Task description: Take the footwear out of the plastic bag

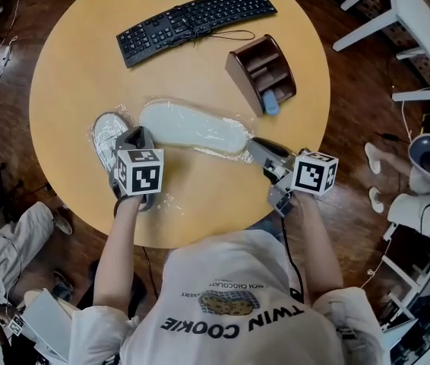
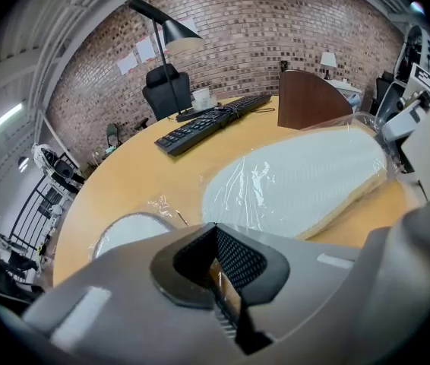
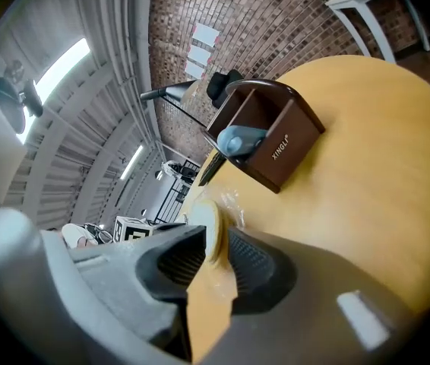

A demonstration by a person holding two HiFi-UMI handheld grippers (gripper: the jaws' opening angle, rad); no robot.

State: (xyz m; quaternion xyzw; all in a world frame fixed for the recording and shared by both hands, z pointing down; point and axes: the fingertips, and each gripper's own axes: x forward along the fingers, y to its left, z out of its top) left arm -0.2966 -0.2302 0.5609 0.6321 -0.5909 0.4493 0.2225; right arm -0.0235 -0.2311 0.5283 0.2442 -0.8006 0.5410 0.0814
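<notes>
A white slipper [image 1: 192, 126] lies sole-up in a clear plastic bag [image 1: 159, 103] at the middle of the round table [image 1: 71, 67]. A second white slipper [image 1: 107, 131] lies at its left, partly under my left gripper [image 1: 134, 139]. In the left gripper view both slippers show, the large one [image 2: 306, 177] and the small one [image 2: 128, 230], and my left gripper [image 2: 213, 230] is shut on a thin fold of the plastic film [image 2: 162, 204]. My right gripper [image 1: 259, 149] is at the large slipper's right end. Its jaws [image 3: 215, 242] stand slightly apart with the slipper's edge [image 3: 213, 230] between them.
A black keyboard [image 1: 196, 17] lies at the table's far side. A brown desk organizer [image 1: 260, 71] with a blue thing [image 1: 270, 105] in it stands just beyond the slipper's right end. White furniture legs [image 1: 397, 14] stand off the table at the right.
</notes>
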